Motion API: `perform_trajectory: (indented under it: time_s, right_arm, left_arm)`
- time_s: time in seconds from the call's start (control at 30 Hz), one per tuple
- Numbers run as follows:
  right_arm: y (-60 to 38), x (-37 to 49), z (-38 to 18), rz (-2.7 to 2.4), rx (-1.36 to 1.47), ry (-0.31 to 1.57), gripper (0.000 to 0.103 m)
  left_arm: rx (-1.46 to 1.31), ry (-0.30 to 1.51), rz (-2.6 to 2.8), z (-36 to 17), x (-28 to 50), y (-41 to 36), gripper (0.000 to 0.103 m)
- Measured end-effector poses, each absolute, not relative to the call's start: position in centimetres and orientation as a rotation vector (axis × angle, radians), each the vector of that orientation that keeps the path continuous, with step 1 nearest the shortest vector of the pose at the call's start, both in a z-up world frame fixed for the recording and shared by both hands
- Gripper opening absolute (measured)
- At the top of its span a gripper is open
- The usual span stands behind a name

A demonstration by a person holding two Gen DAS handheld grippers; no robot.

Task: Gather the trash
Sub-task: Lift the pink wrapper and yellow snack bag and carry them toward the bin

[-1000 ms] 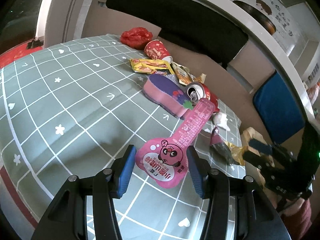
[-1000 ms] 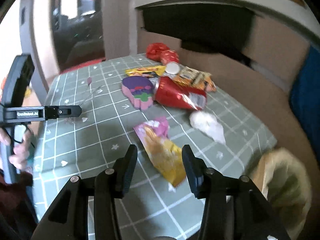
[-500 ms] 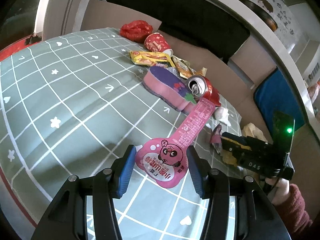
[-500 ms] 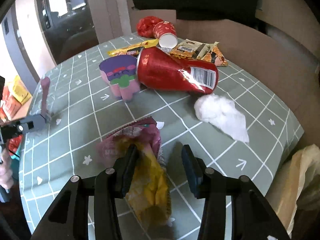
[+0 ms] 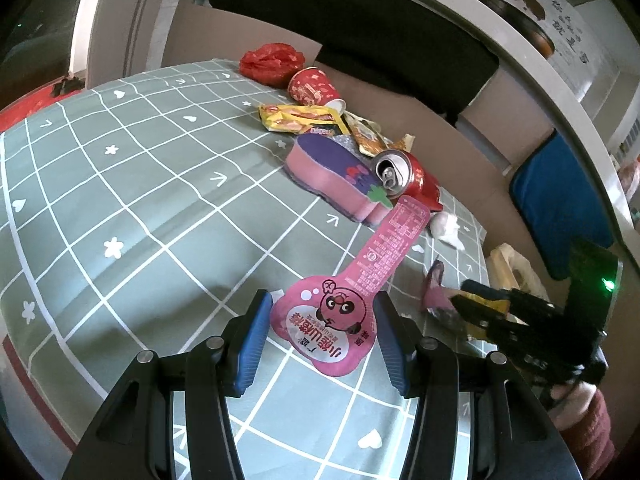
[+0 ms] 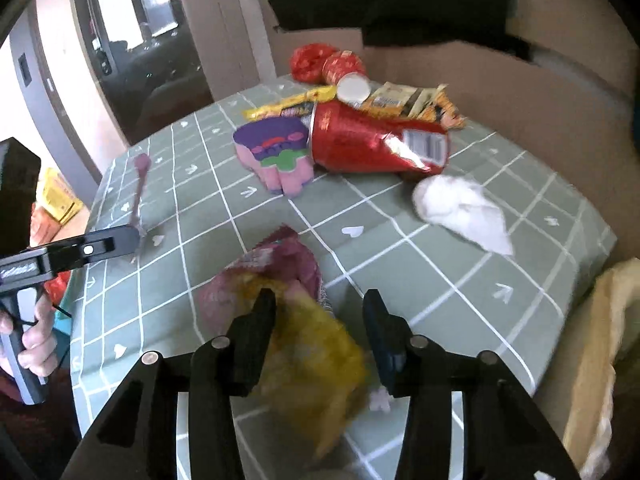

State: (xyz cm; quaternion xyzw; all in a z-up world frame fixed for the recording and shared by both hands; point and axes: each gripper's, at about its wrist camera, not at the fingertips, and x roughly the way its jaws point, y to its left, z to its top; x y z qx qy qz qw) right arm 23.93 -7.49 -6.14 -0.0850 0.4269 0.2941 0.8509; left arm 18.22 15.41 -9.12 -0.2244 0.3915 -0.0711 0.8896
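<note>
The right gripper (image 6: 320, 320) hangs low over the green checked tablecloth (image 6: 460, 272), its jaws opening, with the yellow-and-pink snack wrapper (image 6: 304, 332) lying between and below them. The left pad sits against the wrapper's crumpled edge, but a clear gap shows at the right pad, so the wrapper is straddled and not pinched. The picture is blurred here, and whether the wrapper rests flat on the cloth cannot be told. Its long axis runs roughly along the fingers, pink end away from the camera, yellow end toward it, so a squeeze across the narrow width looks like the natural grasp.

The left gripper (image 5: 322, 334) is clamped on the round head of a pink pouch (image 5: 344, 312), whose long tail points away toward the pile of trash.

Farther out lie a white tissue (image 6: 460, 208), a red can (image 6: 376, 144) on its side, and a pink-and-purple sponge (image 6: 276, 156). A pale bag (image 6: 612, 340) gapes just off the table's right edge, nearest the right hand and the likely place for the wrapper.
</note>
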Motion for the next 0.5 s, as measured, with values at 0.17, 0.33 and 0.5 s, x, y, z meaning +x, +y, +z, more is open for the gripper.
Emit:
perform_trajectory:
  time_s: [0.17,0.33,0.5]
  right_arm:
    - [-8.4,22.3,-4.7,0.614,-0.169,0.861,0.043]
    - [-8.5,23.7,-6.5,0.595,-0.143,0.931,0.043]
    - [-7.5,22.9,-7.9,0.629,-0.184,0.911,0.042]
  left_arm:
    - [-0.469,0.824,-0.166,-9.3,18.4,14.9,0.052]
    - [-0.467,0.838,-0.177,-9.4,18.4,14.5,0.052]
    - [-0.466,0.828,-0.162,-9.3,18.3,14.9,0.052]
